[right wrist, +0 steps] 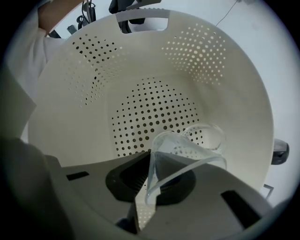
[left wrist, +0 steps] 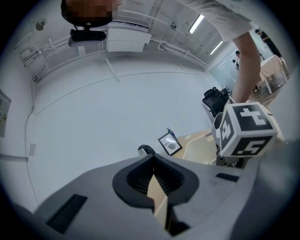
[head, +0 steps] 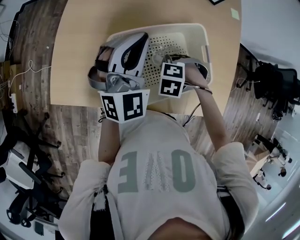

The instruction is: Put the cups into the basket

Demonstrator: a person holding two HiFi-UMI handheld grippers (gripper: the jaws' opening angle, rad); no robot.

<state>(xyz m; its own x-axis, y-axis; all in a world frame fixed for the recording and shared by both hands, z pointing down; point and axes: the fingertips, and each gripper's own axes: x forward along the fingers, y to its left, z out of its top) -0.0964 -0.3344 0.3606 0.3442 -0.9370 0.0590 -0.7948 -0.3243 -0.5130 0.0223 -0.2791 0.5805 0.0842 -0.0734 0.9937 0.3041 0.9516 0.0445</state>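
A cream perforated basket [head: 199,33] stands on the wooden table [head: 93,28]. My right gripper [right wrist: 149,182] reaches down into the basket [right wrist: 154,108] and is shut on the rim of a clear plastic cup [right wrist: 190,150]. The cup hangs tilted just above the dotted floor, its base pointing away from me. In the head view only the right gripper's marker cube [head: 171,79] shows over the basket. My left gripper [left wrist: 152,185] is raised beside the basket's left rim and looks out at a white wall. Its jaws are together with nothing between them.
A green sticky note [head: 235,14] lies at the table's far right. A small framed card [left wrist: 169,144] and a black round object [left wrist: 146,150] sit on the table past the basket. Office chairs [head: 28,154] stand on the floor at both sides.
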